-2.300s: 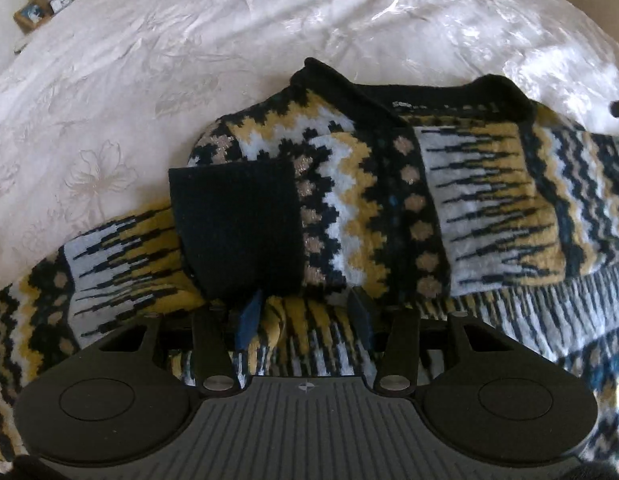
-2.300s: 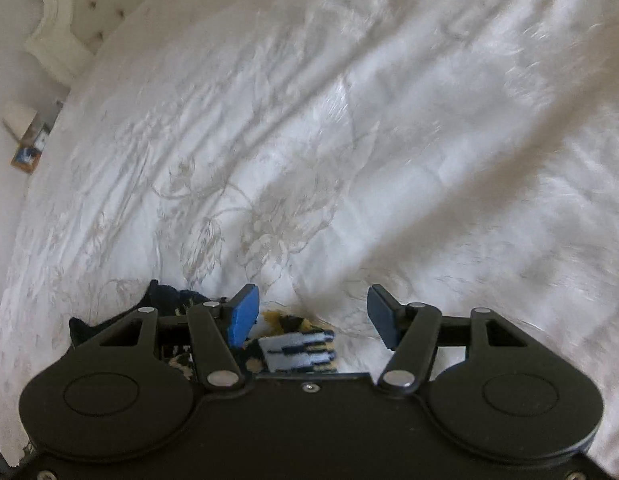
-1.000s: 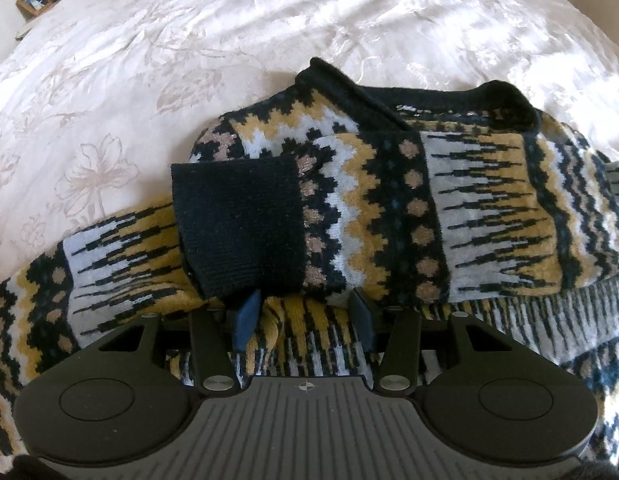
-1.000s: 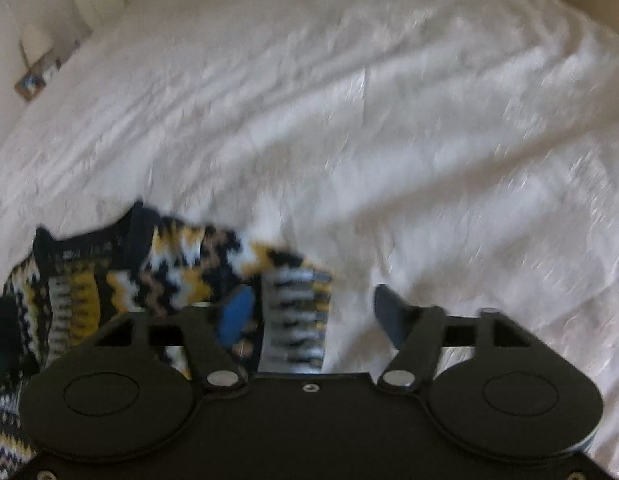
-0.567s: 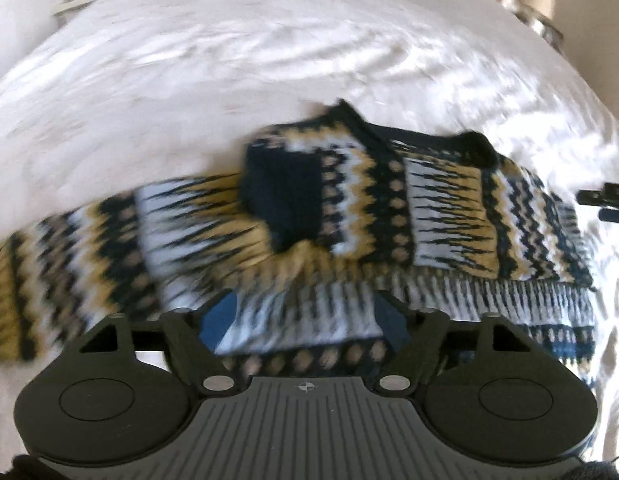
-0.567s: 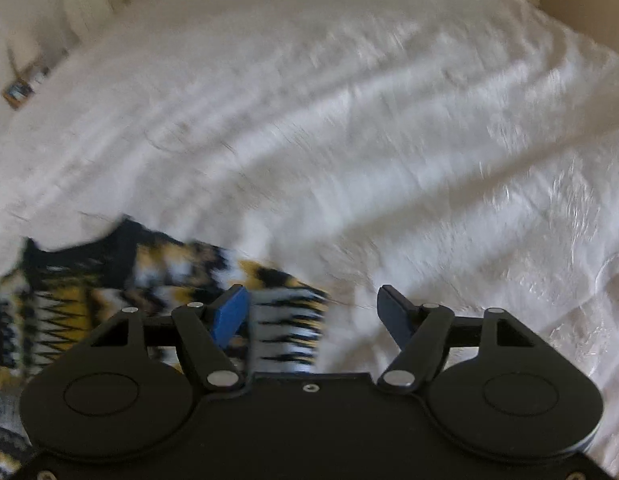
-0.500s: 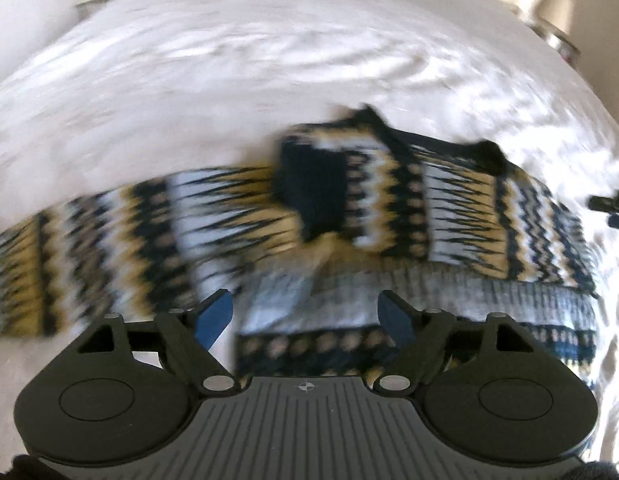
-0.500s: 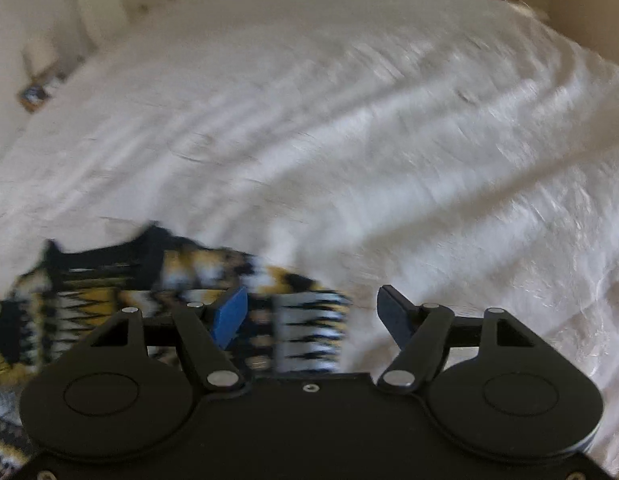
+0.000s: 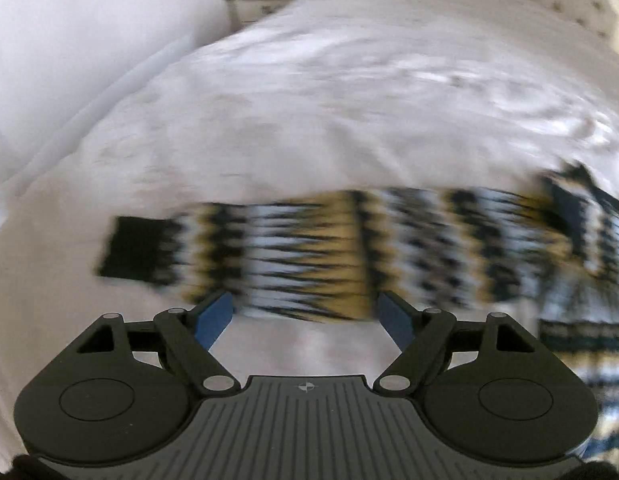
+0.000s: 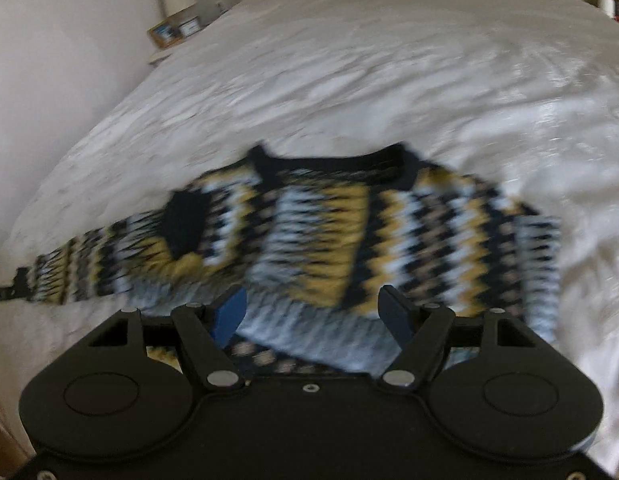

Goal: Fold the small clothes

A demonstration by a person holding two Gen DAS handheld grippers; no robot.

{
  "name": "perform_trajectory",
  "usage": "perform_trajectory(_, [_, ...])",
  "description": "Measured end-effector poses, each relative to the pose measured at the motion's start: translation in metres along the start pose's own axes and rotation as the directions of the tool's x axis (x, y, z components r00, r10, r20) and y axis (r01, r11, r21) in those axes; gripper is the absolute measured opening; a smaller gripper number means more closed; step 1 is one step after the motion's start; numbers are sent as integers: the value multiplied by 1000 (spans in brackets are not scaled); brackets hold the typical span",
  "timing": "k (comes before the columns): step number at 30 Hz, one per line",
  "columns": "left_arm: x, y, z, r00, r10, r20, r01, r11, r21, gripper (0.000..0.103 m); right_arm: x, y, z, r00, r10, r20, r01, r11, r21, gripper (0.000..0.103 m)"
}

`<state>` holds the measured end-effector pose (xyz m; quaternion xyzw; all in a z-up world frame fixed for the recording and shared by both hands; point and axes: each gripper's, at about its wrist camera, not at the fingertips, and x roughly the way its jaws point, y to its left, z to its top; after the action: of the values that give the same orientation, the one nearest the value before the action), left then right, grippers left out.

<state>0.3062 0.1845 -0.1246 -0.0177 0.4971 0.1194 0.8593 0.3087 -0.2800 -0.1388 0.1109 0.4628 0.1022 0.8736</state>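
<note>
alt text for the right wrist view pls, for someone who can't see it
A patterned knit sweater in black, yellow and white lies spread on a white bedspread, motion-blurred, one sleeve stretched out to the left. The open right gripper frames its lower edge, holding nothing. A nightstand sits at far left.

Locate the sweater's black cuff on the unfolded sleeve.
In the left wrist view, the black cuff ends the outstretched sleeve at left, on the white bedspread.

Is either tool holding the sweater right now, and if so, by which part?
Nothing is held. The left tool is open near the outstretched sleeve; the right tool is open over the sweater.
</note>
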Motion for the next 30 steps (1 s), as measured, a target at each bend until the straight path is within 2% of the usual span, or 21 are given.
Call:
perform_trajectory(2, [13, 32, 3, 1000, 2, -13, -3, 997, -74, 81, 2, 20, -2, 1000, -7, -12, 7, 1000, -5, 75])
perform_trajectory(5, [35, 73, 0, 999, -22, -37, 14, 977, -211, 82, 6, 50, -2, 1000, -8, -18, 8, 1000, -5, 75])
perform_trajectory(9, [69, 101, -2, 992, -100, -71, 71, 943, -326, 86, 9, 83, -1, 1000, -25, -15, 25, 1000, -13, 75])
perform_trajectory(10, [77, 104, -1, 990, -120, -72, 88, 936, -342, 92, 9, 89, 0, 1000, -28, -15, 28, 1000, -15, 75])
perform_trajectory(13, [98, 110, 7, 986, -157, -63, 124, 924, -362, 98, 12, 111, -1, 999, -41, -18, 41, 999, -25, 75])
perform_trajectory(16, [113, 111, 14, 980, -182, -75, 144, 925, -353, 102, 17, 130, -2, 999, -41, -23, 40, 999, -27, 75])
perform_trajectory(19, [124, 109, 18, 977, -181, -116, 134, 936, -324, 102, 28, 143, -5, 998, -32, -53, 31, 999, -17, 75])
perform_trajectory(25, [123, 104, 17, 982, -153, -107, 114, 946, -305, 102, 59, 167, -8, 985, -32, -167, 20, 997, -76, 75])
perform_trajectory(30, [118, 111, 15, 983, -161, -92, 119, 928, -353, 100, 80, 186, -3, 977, -7, -212, -13, 995, -94, 75])
